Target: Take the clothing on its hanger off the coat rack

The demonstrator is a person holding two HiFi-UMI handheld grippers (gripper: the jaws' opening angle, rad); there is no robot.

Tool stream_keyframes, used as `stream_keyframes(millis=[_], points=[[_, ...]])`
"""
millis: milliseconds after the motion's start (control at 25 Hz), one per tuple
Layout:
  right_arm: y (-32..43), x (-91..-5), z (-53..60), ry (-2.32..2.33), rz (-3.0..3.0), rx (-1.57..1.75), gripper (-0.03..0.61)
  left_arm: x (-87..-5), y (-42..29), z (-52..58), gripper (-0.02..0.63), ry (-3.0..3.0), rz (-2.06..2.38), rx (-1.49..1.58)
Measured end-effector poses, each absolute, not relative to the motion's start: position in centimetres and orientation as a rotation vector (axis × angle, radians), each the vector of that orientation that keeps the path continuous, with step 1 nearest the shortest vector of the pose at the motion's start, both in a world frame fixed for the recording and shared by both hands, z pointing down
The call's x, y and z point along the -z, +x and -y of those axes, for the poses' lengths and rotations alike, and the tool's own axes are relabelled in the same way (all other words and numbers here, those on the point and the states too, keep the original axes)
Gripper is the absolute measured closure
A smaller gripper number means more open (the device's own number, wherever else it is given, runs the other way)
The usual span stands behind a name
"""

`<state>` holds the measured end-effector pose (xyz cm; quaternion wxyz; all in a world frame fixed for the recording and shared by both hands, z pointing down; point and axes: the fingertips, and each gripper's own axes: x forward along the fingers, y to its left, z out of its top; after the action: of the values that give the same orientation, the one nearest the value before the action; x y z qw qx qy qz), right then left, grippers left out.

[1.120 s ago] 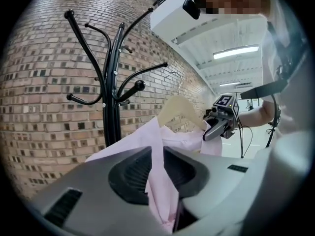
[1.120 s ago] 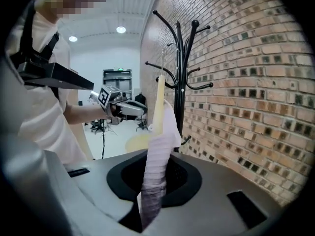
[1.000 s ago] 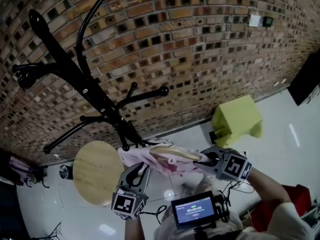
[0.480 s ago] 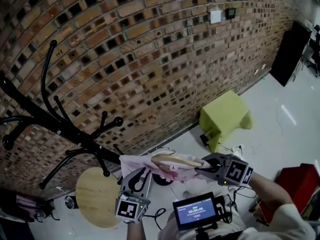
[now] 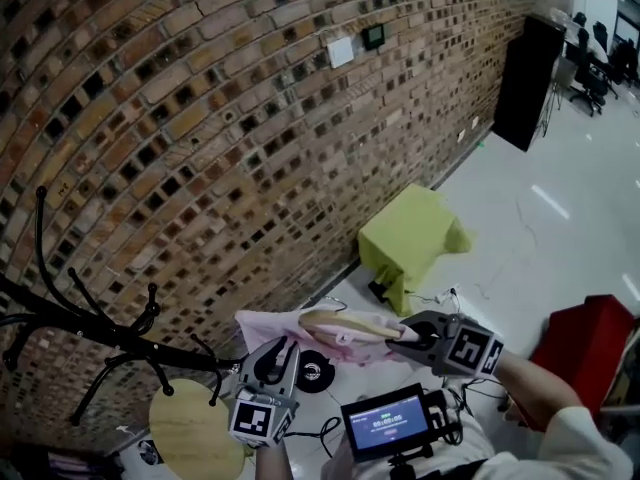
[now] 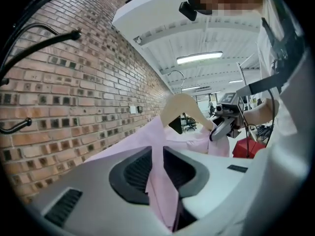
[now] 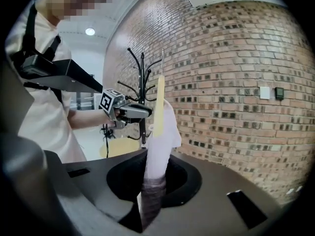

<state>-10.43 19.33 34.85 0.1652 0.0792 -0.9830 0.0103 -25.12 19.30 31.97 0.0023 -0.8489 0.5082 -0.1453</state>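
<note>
The pink garment (image 5: 285,326) is being carried on its wooden hanger (image 5: 345,320) in mid-air between the two claws, in front of the person and well apart from the black coat rack (image 5: 90,330), which is standing at the lower left against the brick wall (image 5: 200,118).

The left gripper (image 5: 280,353) is being kept clenched on a fold of the pink cloth. In the left gripper view the fabric is being pinched between the dark pads (image 6: 135,173). The right gripper (image 5: 400,334) is likewise being kept clamped on the garment's far end, just beside the hanger's tip.

The garment is being judged light, soft and limp, so it is likely to sag and slide wherever it is not supported. The hanger is being judged stiff and smooth, so the cloth could slip along it. A safer hold is being suggested at the hanger's two shoulders, through the cloth, so that wood and fabric are being gripped together and the wire hook (image 6: 181,75) is being left free.

Compared with the earlier frames, the garment is no longer being seen against the rack's lower pegs. The rack and the round wooden table (image 5: 190,433) are now being left behind at the lower left, and the green stool (image 5: 405,238) is being brought nearer.
</note>
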Motion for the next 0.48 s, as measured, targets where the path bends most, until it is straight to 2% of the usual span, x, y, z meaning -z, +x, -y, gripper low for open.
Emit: stream_keyframes(millis=[480], points=[[11.7,-34.3,-18.0,0.566,2.708,-0.097,0.546,-31.1,-3.8,-14.7,0.54,-2.789,-1.325,0.441]])
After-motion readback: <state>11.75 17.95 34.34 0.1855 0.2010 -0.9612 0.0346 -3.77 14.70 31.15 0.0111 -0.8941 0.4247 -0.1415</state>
